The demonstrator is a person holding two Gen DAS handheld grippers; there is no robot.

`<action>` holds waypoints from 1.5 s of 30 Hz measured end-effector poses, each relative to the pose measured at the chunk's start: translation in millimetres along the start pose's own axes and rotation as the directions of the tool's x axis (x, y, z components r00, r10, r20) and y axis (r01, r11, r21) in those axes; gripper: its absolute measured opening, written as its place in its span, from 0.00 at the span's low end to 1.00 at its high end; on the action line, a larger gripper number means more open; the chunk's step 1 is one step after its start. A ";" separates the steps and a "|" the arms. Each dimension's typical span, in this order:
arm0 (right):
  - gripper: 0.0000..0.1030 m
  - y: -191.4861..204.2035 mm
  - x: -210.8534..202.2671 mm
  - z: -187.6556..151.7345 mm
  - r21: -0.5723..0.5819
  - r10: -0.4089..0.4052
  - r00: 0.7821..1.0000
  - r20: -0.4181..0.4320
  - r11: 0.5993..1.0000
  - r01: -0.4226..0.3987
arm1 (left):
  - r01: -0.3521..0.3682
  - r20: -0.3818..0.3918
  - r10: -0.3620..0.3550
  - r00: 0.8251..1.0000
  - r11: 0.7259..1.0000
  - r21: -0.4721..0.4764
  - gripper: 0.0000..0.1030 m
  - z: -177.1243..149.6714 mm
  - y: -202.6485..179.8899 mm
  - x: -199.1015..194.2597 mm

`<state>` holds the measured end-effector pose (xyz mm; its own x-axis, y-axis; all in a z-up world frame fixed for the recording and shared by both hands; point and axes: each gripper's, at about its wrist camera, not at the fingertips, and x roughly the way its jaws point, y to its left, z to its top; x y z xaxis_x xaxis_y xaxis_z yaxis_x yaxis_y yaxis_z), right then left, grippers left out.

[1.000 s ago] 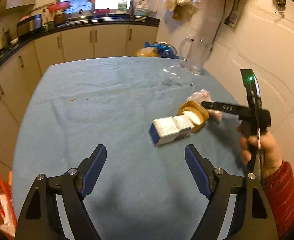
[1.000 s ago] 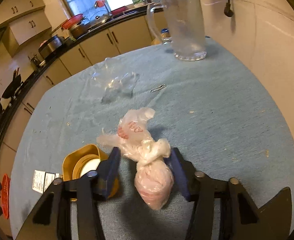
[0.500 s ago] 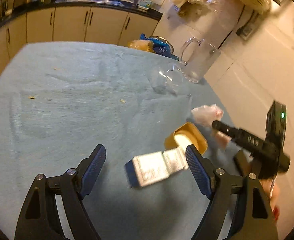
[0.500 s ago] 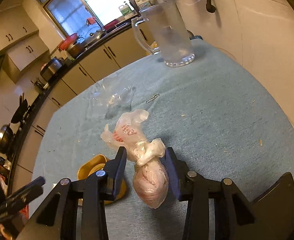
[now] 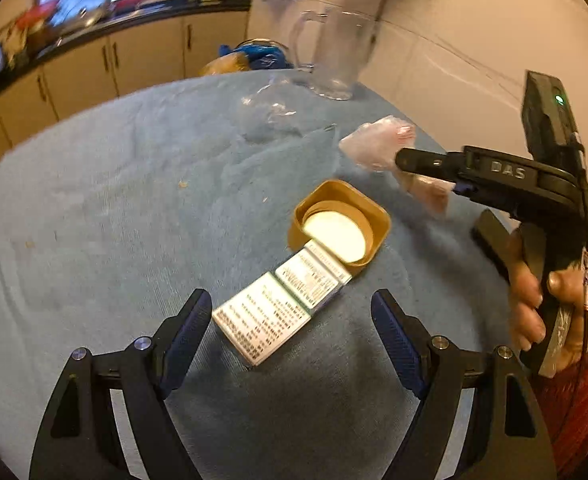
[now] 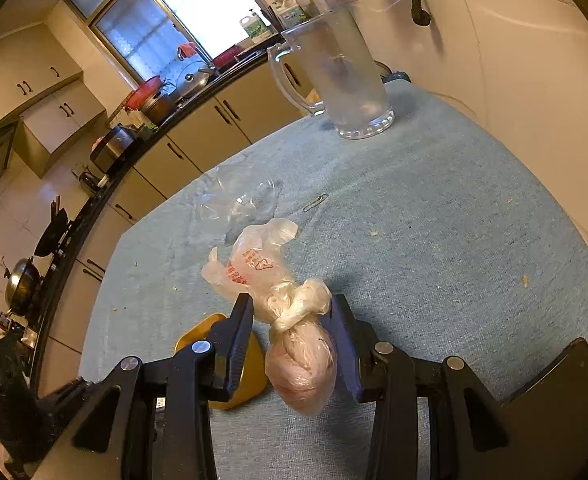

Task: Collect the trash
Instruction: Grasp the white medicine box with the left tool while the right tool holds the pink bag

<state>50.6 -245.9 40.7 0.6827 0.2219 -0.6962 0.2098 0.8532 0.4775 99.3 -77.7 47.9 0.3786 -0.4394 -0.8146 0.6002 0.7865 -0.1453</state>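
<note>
My right gripper (image 6: 291, 312) is shut on a knotted, pinkish plastic bag (image 6: 298, 344), pinched just below the knot. In the left wrist view the same bag (image 5: 378, 144) hangs at the tips of the right gripper (image 5: 410, 160), slightly off the cloth. My left gripper (image 5: 291, 312) stands open and points down at a white printed carton (image 5: 277, 308) lying flat, with its near end between the fingertips and untouched. A yellow-brown tub (image 5: 340, 228) with a white disc inside touches the carton's far end. That tub (image 6: 251, 376) also shows behind my right gripper's left finger.
A crumpled clear wrapper (image 6: 237, 200) and a paper clip (image 6: 316, 202) lie mid-table on the blue cloth (image 6: 454, 240). A tall glass pitcher (image 6: 342, 80) stands at the far edge by the wall. Crumbs dot the cloth. Kitchen cabinets (image 5: 141, 56) run behind the table.
My left gripper has moved in and down toward the carton, which now lies between its fingertips. The right jaws have narrowed onto the bag.
</note>
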 end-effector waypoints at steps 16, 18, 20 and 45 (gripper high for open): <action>0.42 -12.4 -11.7 3.8 0.049 0.005 0.999 0.033 0.999 -0.007 | -0.053 0.136 0.025 0.990 0.977 0.207 0.78 39.8 -55.0 -80.5; 0.42 -14.3 -13.7 4.0 0.057 0.007 0.999 0.038 0.998 -0.009 | -0.097 0.090 0.077 0.993 0.965 0.245 0.78 29.9 -52.5 -60.4; 0.42 -14.7 -14.3 3.9 0.062 0.009 0.999 0.038 0.998 -0.011 | -0.109 0.030 0.105 0.994 0.961 0.256 0.78 22.4 -43.0 -38.6; 0.42 -5.3 -10.0 3.8 0.038 0.006 0.999 0.036 0.999 -0.007 | -0.139 -0.101 0.174 0.980 0.948 0.288 0.41 -2.2 -30.7 29.5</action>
<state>45.3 -254.5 47.2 0.7088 0.2096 -0.6735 0.2311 0.8332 0.5024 90.5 -113.8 27.0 0.4046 -0.2495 -0.8798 0.7186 0.6818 0.1371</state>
